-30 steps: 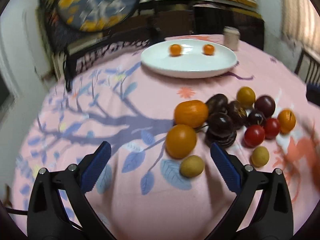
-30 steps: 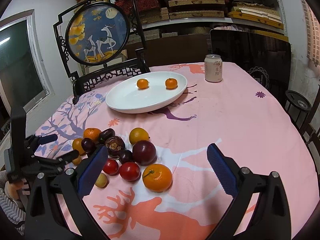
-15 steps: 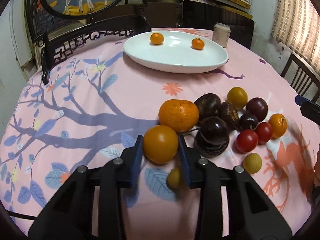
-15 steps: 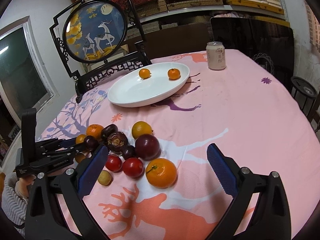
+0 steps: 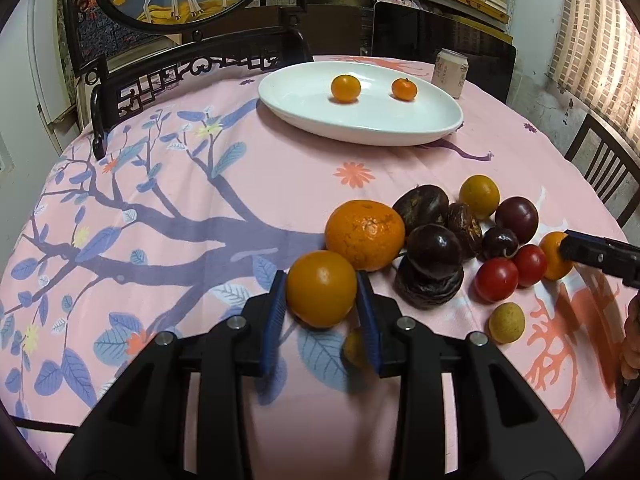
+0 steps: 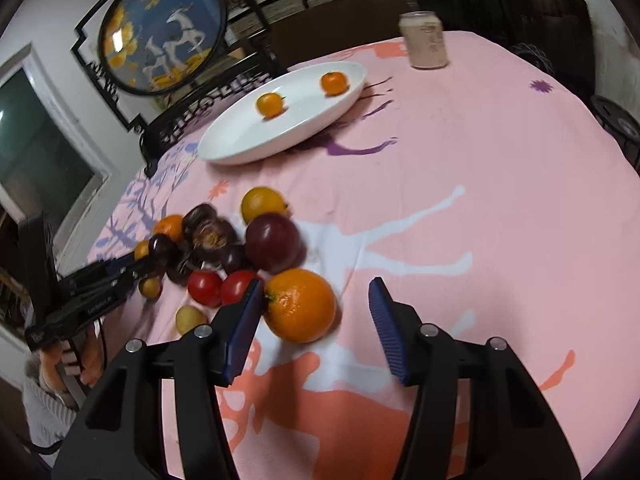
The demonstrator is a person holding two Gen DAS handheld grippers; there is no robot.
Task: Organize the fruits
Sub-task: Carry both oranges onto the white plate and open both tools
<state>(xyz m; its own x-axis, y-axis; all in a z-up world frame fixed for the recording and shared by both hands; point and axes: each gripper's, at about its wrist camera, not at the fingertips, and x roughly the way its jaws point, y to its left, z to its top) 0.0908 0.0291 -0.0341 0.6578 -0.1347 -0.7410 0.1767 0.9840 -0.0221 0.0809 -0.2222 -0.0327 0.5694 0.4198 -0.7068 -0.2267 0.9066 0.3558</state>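
Left wrist view: my left gripper [image 5: 322, 312] is clamped on a smooth orange fruit [image 5: 321, 288] at the near edge of the fruit pile, both blue pads pressed against its sides; a second ago these jaws stood wide apart with the fruit lying loose on the pink tablecloth [image 5: 160, 200]. A bumpy mandarin [image 5: 365, 234] touches the gripped fruit from behind, and a small yellow fruit [image 5: 352, 347] lies partly hidden under the right pad. Right wrist view: my right gripper [image 6: 316, 320] has dropped over a large orange [image 6: 300, 305] at the near side of the pile, and its jaws have just been closing. The left pad sits just beside or against the orange, though I cannot tell which, while the right pad is clearly apart from it, so that fruit is bracketed but not yet held. Two red tomatoes [image 6: 222, 287] lie just left of it. The white plate [image 6: 240, 148] at the far side holds two small oranges [image 6: 272, 105]. I judge one fruit is secured for transfer and the second grasp is still incomplete.
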